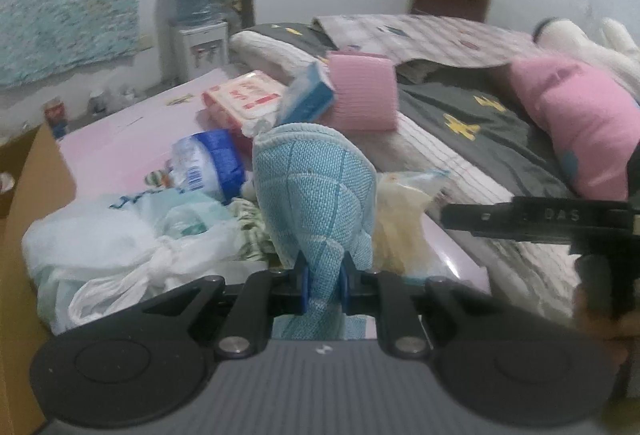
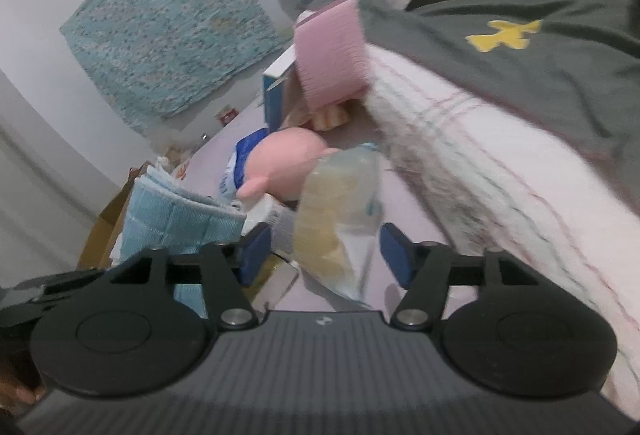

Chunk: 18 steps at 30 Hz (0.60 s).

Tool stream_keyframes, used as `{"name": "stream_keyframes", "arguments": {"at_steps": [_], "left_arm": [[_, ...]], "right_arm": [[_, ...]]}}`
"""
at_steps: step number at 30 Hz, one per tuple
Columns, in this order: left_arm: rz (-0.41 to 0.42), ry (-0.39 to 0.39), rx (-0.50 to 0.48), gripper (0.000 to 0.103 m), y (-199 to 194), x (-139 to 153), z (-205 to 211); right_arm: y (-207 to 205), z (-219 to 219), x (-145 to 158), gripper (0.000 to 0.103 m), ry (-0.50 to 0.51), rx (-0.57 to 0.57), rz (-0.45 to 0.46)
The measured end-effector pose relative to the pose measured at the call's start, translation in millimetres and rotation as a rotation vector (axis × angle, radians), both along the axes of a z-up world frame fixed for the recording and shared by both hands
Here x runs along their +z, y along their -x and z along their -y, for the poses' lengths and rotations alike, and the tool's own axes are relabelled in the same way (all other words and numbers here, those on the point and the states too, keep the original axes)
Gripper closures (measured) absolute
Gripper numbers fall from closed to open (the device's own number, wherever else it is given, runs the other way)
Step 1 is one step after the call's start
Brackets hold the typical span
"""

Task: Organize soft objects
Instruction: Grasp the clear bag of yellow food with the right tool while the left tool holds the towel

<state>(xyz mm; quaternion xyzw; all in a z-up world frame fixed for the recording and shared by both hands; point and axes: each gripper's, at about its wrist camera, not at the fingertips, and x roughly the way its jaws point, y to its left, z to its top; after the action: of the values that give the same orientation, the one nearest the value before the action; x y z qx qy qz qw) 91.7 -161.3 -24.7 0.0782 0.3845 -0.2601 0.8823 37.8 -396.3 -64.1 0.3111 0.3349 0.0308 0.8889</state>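
The left gripper (image 1: 323, 285) is clamped tight on a light blue woven cloth (image 1: 316, 195), whose lower end is pinched between the blue pads while the rest stands up in a rounded fold just ahead of the fingers. Just left of the cloth lies a knotted white plastic bag (image 1: 120, 247), and behind that a blue and white packet (image 1: 208, 163). Just right of the cloth sits a clear bag of yellowish pieces (image 1: 404, 219). Farther ahead are a red and white pack (image 1: 244, 103), a blue box (image 1: 310, 95) and a folded pink towel (image 1: 366, 91), all on a pink surface (image 1: 120, 139) beside a bed with a dark green blanket (image 1: 480, 123).

The right gripper (image 2: 324, 249) stands partly open, its pads on either side of the clear bag of yellowish pieces (image 2: 336, 215) without pressing on it. To its left the blue cloth (image 2: 180, 223) hangs beside the left finger. Just beyond the bag lies a pink plush toy (image 2: 288, 163); farther ahead is the pink towel (image 2: 332, 55), and to the right the edge of the bed (image 2: 500, 163).
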Motion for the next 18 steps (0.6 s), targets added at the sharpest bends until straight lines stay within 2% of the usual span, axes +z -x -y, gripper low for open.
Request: {"name": "stream_keyframes", "arguments": {"at_steps": [7, 10, 11, 12, 14, 18], "left_arm": [[0.002, 0.035, 0.032, 0.088, -6.0, -0.9, -14.1], [0.005, 0.048, 0.040, 0.088, -7.5, 0.3, -16.5], [0.007, 0.053, 0.042, 0.088, -7.8, 1.0, -18.0], [0.009, 0.059, 0.043, 0.088, -7.7, 1.8, -19.0], [0.010, 0.079, 0.048, 0.088, -7.8, 3.2, -22.5], [0.016, 0.111, 0.056, 0.088, -5.4, 10.9, -30.0]], "right_arm": [[-57.5, -12.7, -26.3, 0.030, 0.061, 0.024, -0.104], [-64.8, -16.9, -33.5, 0.045, 0.073, 0.036, -0.103], [-64.5, -16.8, -32.8, 0.056, 0.071, 0.027, -0.105], [-63.1, -15.0, -32.9, 0.061, 0.062, 0.017, -0.109], [-57.4, -9.4, -33.6, 0.064, 0.022, -0.010, -0.104], [-31.4, -3.3, -19.3, 0.066, 0.025, -0.061, -0.065]]}}
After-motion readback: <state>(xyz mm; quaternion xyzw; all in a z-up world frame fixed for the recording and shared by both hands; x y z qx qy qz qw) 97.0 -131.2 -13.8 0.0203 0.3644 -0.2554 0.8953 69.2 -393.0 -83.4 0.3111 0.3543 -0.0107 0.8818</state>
